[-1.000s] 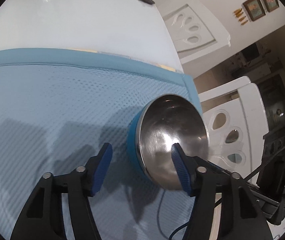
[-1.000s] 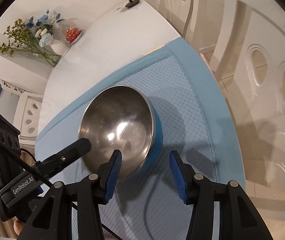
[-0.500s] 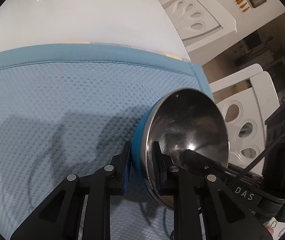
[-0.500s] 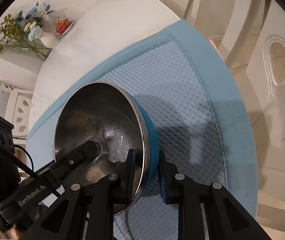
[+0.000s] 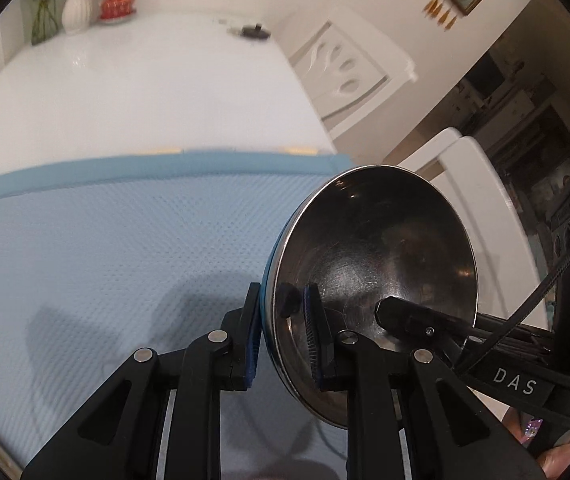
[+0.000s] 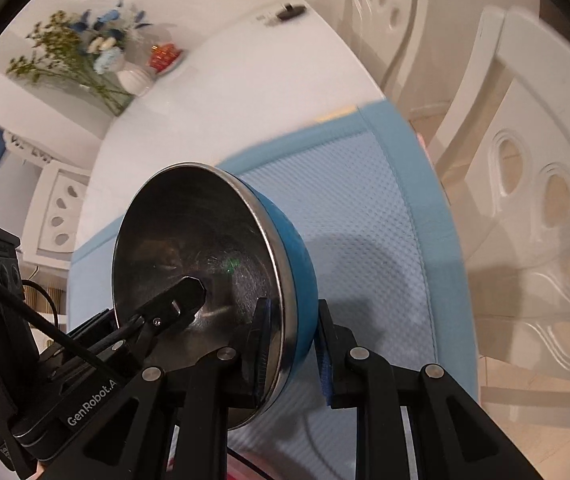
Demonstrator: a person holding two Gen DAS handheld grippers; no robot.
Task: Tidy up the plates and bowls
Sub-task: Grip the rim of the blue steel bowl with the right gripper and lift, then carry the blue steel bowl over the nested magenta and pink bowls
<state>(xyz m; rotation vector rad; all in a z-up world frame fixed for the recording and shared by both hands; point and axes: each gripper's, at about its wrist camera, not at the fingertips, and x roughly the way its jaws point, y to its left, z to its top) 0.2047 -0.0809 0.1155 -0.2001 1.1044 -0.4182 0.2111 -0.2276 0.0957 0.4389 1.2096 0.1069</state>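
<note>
Over the blue mat (image 5: 117,248), the left gripper (image 5: 281,336) is clamped on the left rim of the steel bowl (image 5: 377,264) while the right gripper (image 6: 291,344) is clamped on its right rim, holding it tilted above the mat's right side.

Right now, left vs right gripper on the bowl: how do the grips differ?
The left gripper pinches the bowl at its left rim; the right gripper pinches the opposite rim. On the left gripper, the right-hand pad sits inside the steel; on the right gripper, the left-hand pad does. Both are shut across the rim, one pad inside, one on the blue shell, above the blue mat.
</note>
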